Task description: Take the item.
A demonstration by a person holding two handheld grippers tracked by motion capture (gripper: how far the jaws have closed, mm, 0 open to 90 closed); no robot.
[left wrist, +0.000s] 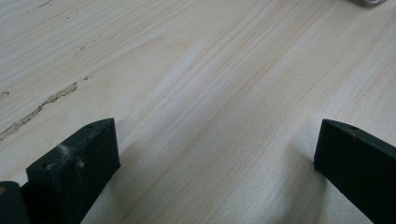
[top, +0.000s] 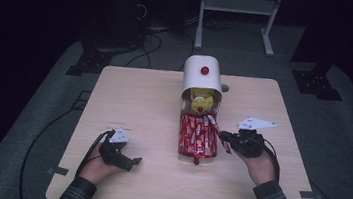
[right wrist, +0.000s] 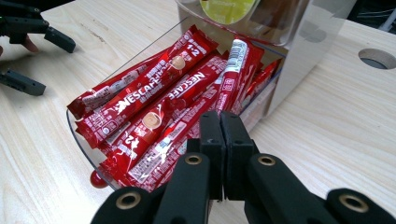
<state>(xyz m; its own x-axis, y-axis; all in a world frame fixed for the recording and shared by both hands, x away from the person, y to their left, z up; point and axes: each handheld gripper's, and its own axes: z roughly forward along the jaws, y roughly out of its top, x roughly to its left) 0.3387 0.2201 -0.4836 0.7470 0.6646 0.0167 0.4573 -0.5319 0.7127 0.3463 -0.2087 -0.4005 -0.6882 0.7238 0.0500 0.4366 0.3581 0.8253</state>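
Two tools working: right tool (right wrist: 222, 154) pinched together on a sachet (right wrist: 168, 149) in the tray (top: 182, 153); left tool (left wrist: 210, 158) resting agape; lifting straight, avoiding snagging neighbours.

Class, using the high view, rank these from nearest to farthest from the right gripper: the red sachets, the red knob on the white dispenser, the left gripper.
1. red sachets, just left of the right gripper.
2. red knob, farther back on the white dispenser.
3. left gripper, across the table at near left.

Glossy foil sachets (right wrist: 154, 100), matt wooden table (top: 139, 95)
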